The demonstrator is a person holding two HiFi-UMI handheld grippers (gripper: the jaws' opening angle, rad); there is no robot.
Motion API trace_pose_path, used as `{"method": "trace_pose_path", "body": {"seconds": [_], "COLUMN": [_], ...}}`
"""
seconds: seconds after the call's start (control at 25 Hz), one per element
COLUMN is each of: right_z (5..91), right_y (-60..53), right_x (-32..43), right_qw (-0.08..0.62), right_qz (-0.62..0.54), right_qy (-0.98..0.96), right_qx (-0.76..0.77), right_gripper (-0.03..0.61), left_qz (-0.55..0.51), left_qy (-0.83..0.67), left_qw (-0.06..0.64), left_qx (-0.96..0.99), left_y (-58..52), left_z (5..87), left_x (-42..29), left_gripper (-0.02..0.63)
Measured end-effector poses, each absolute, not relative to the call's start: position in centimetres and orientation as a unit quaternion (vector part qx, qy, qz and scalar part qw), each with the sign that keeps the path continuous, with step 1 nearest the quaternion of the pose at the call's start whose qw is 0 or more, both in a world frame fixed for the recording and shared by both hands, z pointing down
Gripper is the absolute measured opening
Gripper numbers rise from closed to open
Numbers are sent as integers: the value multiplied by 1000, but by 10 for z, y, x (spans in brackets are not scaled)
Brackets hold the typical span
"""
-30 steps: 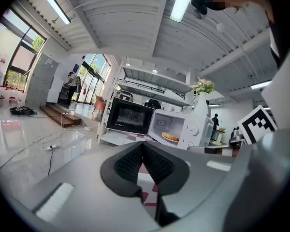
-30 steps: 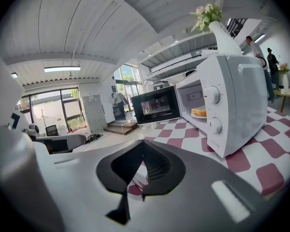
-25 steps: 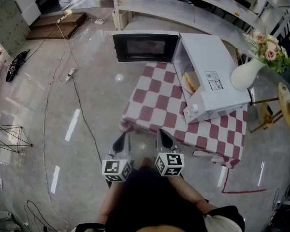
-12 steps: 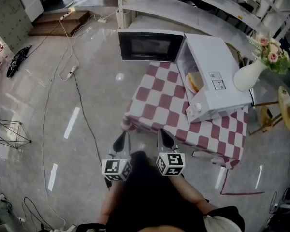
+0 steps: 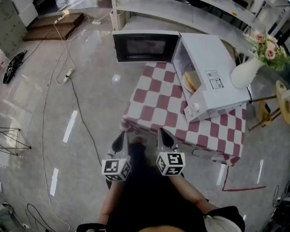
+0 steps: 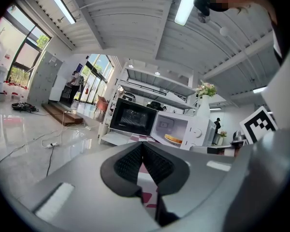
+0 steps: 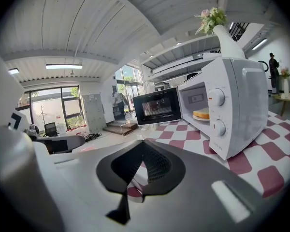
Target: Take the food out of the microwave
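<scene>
The white microwave (image 5: pixel 210 76) stands on a table with a red-and-white checked cloth (image 5: pixel 159 103). Its dark-windowed door (image 5: pixel 145 46) is swung wide open to the left. Inside lies the food (image 5: pixel 190 81), a yellowish slice on a plate, also seen in the left gripper view (image 6: pixel 174 139) and in the right gripper view (image 7: pixel 201 114). My left gripper (image 5: pixel 120 142) and right gripper (image 5: pixel 165 138) hang side by side just short of the table's near edge. Both are shut and hold nothing. Both are well short of the microwave (image 7: pixel 232 105).
A white vase with pink flowers (image 5: pixel 246 70) stands right of the microwave. Cables (image 5: pixel 77 95) trail over the glossy floor at the left. Long white shelving (image 5: pixel 183 8) runs behind the table, and a round wooden stand (image 5: pixel 282 105) is at the far right.
The head view swayed slightly and came back. Both grippers, the microwave and its door stand as they did.
</scene>
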State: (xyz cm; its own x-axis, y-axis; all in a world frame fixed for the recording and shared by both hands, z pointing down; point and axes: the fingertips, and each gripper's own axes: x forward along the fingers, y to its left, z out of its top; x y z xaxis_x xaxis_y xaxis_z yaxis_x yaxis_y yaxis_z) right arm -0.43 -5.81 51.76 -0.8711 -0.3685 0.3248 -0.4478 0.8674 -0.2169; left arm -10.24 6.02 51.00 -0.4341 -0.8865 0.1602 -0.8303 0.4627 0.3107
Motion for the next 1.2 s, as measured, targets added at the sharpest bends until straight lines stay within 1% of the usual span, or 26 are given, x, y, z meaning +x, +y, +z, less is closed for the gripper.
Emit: {"method": "trace_pose_path", "body": {"seconds": [0.68,1.2], "right_z": [518,519], "right_y": [-101,-142], "right_x": [-66,-107], "right_qw": [142,159], "right_qz": [163,164], "right_qy": [-949,-946], "right_qx": [230,232], "right_gripper": [0,0], "left_qz": [-85,-91], "left_qy": [-832,-828], "left_qw": [169,185], "left_qx": [522,522], "left_y": [8,-31], "left_z": [508,509], "left_x": [-166,-207], "left_gripper": [8,9]}}
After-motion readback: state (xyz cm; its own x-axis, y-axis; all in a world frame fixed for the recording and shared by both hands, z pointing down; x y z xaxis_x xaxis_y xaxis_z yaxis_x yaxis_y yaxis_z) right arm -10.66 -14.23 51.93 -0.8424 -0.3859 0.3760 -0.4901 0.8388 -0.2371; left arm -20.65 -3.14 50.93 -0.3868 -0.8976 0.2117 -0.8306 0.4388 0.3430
